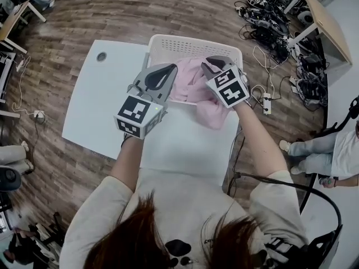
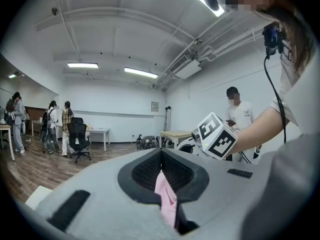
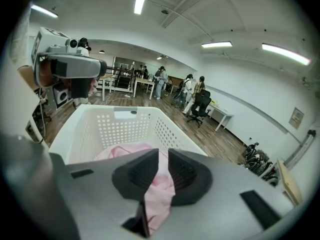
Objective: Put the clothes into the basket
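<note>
Jaws of left gripper [image 1: 167, 74] and right gripper [image 1: 212, 65] both pinch the pink garment [image 1: 193, 91] half inside the laundry basket [image 1: 190, 40], so next is probably lower and let go.

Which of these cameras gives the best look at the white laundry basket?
The right gripper view: it looks straight into the basket, showing its perforated walls and pink clothing inside. The head view shows it partly covered. The left gripper view misses it.
</note>
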Available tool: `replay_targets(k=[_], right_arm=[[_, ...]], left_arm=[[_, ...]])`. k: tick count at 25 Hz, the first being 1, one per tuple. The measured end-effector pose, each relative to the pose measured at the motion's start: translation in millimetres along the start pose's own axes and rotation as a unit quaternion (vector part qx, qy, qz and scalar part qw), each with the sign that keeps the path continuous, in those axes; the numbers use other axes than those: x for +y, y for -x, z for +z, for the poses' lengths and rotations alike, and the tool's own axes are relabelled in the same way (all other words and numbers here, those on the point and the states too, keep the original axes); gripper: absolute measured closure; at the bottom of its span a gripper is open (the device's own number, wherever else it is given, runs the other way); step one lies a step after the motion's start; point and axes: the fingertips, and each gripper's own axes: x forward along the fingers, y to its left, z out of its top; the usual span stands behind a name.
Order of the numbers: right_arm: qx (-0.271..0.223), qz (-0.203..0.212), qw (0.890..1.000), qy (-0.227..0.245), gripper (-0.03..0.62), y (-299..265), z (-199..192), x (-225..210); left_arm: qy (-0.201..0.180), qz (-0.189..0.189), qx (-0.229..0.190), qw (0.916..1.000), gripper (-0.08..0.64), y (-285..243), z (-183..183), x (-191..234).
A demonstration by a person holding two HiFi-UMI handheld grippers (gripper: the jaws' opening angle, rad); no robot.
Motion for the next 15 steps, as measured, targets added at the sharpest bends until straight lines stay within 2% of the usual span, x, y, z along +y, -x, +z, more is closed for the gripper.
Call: replay_targets(k=[5,15], right_arm=[[-0.010,-0.008,1.000,-0.010,0.568,1,4,2],[-0.054,-0.022,0.997,-0.044,0.580,11,18,8]], left_arm=[[0.010,-0.001,0.002,1.0000,0.552,-5,-1,-1],[0.018,-0.002,0.008,0.9998,0.552,-10,-11,-7]])
